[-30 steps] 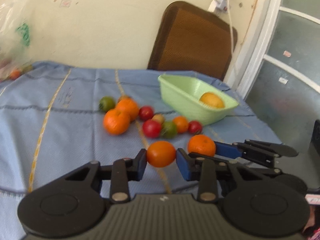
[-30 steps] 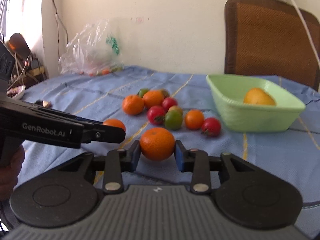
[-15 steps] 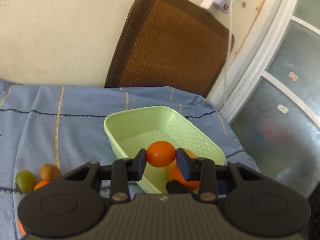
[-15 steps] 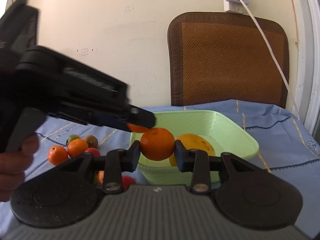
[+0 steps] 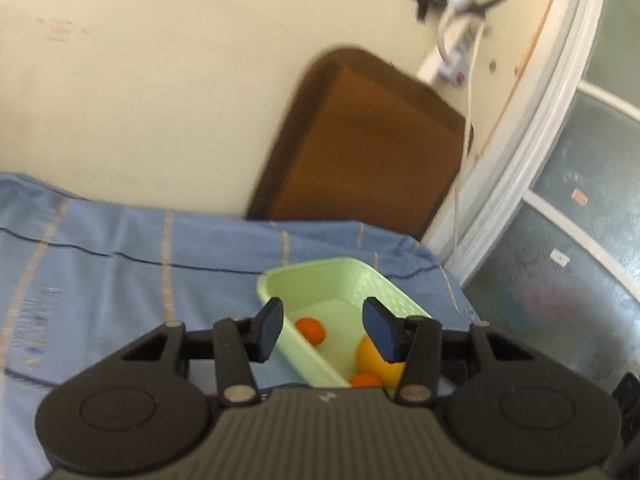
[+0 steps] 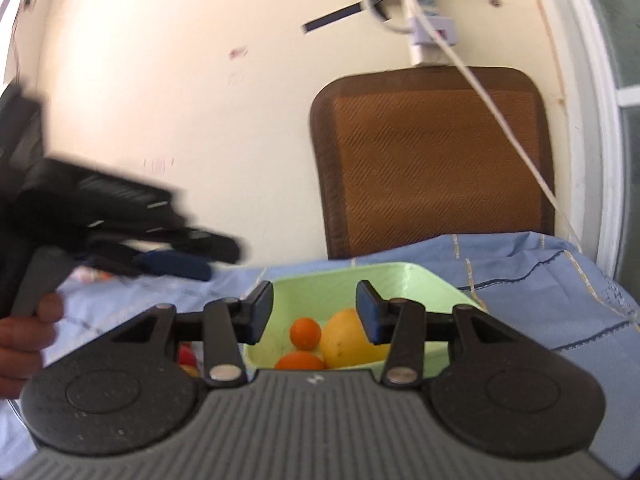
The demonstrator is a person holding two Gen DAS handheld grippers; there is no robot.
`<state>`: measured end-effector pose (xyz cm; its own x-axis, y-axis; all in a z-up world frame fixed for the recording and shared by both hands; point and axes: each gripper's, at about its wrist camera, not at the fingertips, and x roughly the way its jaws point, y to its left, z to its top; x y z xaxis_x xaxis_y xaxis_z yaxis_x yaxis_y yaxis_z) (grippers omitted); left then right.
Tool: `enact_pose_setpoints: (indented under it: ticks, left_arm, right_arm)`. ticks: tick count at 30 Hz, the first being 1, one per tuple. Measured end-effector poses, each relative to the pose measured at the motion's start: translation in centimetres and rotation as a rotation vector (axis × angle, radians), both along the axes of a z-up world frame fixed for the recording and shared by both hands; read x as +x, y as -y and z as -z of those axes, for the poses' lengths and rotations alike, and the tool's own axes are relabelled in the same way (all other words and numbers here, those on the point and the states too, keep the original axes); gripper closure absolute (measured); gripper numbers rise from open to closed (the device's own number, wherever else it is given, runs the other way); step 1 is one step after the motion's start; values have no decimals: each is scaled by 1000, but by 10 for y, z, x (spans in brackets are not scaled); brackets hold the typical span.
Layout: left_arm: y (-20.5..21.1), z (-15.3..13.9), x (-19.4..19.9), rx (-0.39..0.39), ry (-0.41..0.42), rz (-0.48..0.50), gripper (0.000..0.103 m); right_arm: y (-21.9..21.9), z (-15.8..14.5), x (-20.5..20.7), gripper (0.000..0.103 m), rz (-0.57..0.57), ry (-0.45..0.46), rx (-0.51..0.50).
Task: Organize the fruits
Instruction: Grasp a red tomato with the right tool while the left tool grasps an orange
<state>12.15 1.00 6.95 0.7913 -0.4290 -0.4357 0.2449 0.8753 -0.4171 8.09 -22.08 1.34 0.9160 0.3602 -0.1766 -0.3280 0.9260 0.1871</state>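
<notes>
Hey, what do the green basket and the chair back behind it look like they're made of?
The green basket looks like moulded plastic, matte to slightly glossy: one even pale colour, with a fine grid pattern on its wall in the left wrist view. The chair back looks like woven fabric or mesh, with a herringbone weave and a darker brown border.

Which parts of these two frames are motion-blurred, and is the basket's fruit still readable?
Left wrist view: chair back and wall fittings smeared; basket fruit readable. Right wrist view: left gripper and the hand holding it heavily blurred; chair sharper; the yellow fruit and two oranges clear. Fisheye bends the window frame.
</notes>
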Motion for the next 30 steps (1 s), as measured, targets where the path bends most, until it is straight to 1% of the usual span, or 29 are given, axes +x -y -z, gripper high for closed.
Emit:
enact_pose_setpoints:
  ticks: [2, 5, 8, 10, 11, 12, 15, 17, 20, 22, 25, 26, 28, 29, 30]
  left_arm:
    - [-26, 0, -18, 2, 7, -59, 58]
    - [-57, 9, -42, 28, -14, -138, 58]
    - [-74, 23, -58, 45, -45, -161, 58]
    - [-80, 33, -62, 36, -71, -160, 57]
    - [-81, 39, -62, 29, -87, -159, 52]
    - [-82, 44, -62, 24, -97, -161, 51]
    - [-79, 54, -60, 13, -109, -139, 50]
    - [-74, 58, -57, 22, -109, -128, 42]
    - [-67, 63, -53, 59, -106, -127, 41]
    - [-66, 67, -50, 70, -117, -130, 41]
    - [-63, 72, -48, 76, -126, -134, 41]
    - [-61, 73, -47, 81, -127, -133, 42]
    - [-59, 76, -44, 96, -130, -129, 47]
    - [-58, 76, -44, 109, -124, -137, 55]
    - [-57, 77, -43, 110, -123, -131, 60]
  right_arm:
    - [8, -1, 1, 74, -15, -17, 54]
    - [7, 0, 0, 77, -79, -48, 86]
    - [-11, 4, -8, 77, -172, -88, 64]
    - [-30, 8, -15, 76, -213, -106, -6]
    - [-40, 10, -17, 76, -227, -113, -48]
    - [-50, 12, -20, 76, -242, -118, -87]
    - [-77, 13, -26, 76, -293, -121, -186]
    - [-95, 13, -25, 75, -320, -110, -267]
    - [-121, 18, -23, 75, -324, -65, -415]
    - [-135, 24, -23, 75, -322, -40, -515]
    - [-151, 32, -18, 75, -335, -37, -618]
    - [-154, 35, -17, 69, -324, -26, -653]
    - [-160, 40, -14, 69, -307, -7, -714]
    - [-162, 41, -13, 69, -304, 0, -733]
    - [-162, 42, -13, 72, -296, 8, -743]
